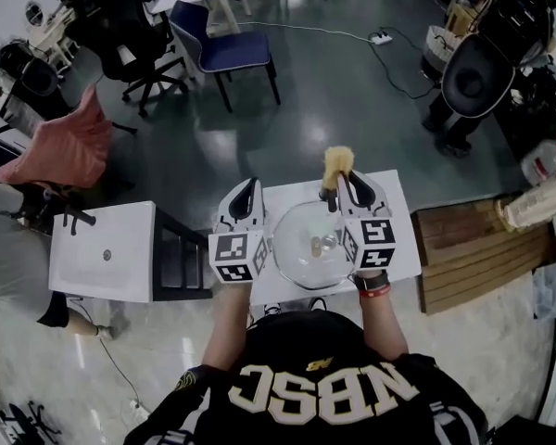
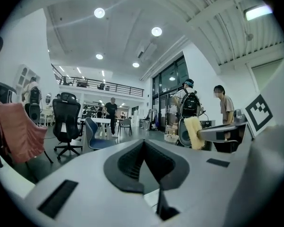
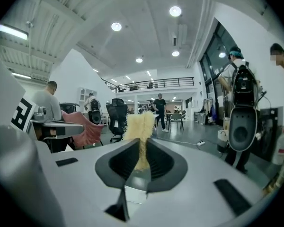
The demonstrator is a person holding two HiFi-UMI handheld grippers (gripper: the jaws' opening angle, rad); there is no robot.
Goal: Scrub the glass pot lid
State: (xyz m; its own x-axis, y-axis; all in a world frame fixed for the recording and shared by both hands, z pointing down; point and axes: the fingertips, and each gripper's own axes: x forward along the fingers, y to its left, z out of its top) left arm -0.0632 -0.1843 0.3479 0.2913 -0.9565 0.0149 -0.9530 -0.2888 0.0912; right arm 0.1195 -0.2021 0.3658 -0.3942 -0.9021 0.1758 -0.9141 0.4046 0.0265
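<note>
The glass pot lid (image 1: pixel 301 235) lies dome-up on the small white table (image 1: pixel 403 239), its knob near the middle. My two grippers hover on either side of it. On the lid's left is my left gripper (image 1: pixel 247 185) (image 2: pixel 143 143), jaws shut with nothing between them. My right gripper (image 1: pixel 347 178) (image 3: pixel 142 143) is over the lid's far right edge, shut on a yellow scrub brush (image 1: pixel 336 163) (image 3: pixel 140 126) whose bristles stick out past the jaws. The brush (image 2: pixel 194 132) also shows at the right of the left gripper view.
A second white table (image 1: pixel 102 253) stands to the left with a black frame (image 1: pixel 181 258) between. Wooden pallets (image 1: pixel 473 248) lie at the right. A blue chair (image 1: pixel 227 49), a black office chair (image 1: pixel 130 26) and a pink cloth (image 1: pixel 60 146) are farther off. People stand around the hall.
</note>
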